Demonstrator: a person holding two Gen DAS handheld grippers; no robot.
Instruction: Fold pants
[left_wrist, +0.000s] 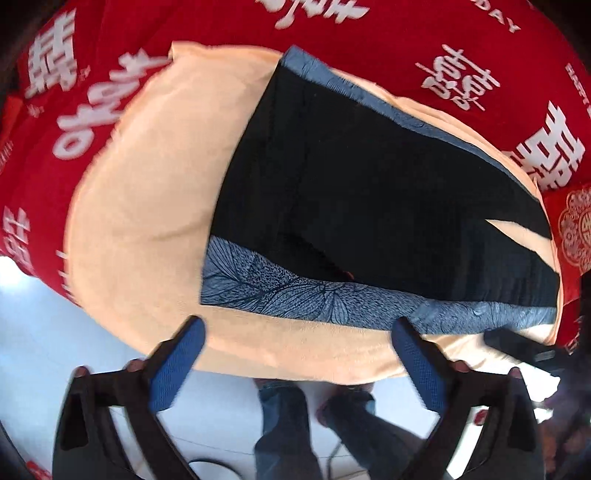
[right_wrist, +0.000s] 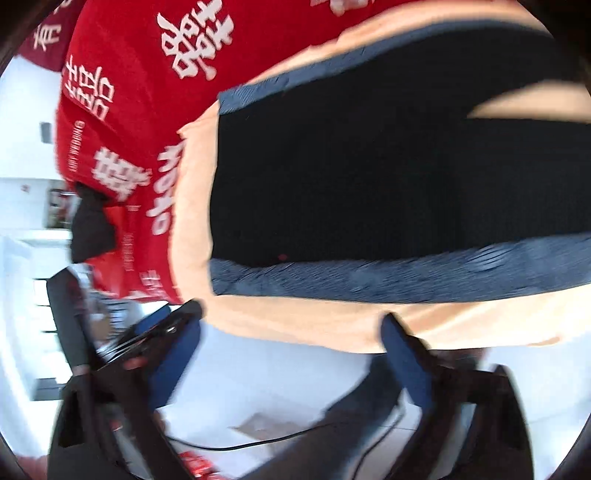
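1. Both your grippers hang spread and empty at the near edge: left gripper (left_wrist: 297, 334), right gripper (right_wrist: 291, 317).
2. Just beyond them, the pants (left_wrist: 369, 192) lie flat on the peach blanket (left_wrist: 147, 192); black cloth with blue patterned side bands.
3. Expect them light, limp and likely to sag; pinch the near band's corners (left_wrist: 229, 284), through both layers.
4. Underneath spreads the red printed cover (left_wrist: 369, 40).
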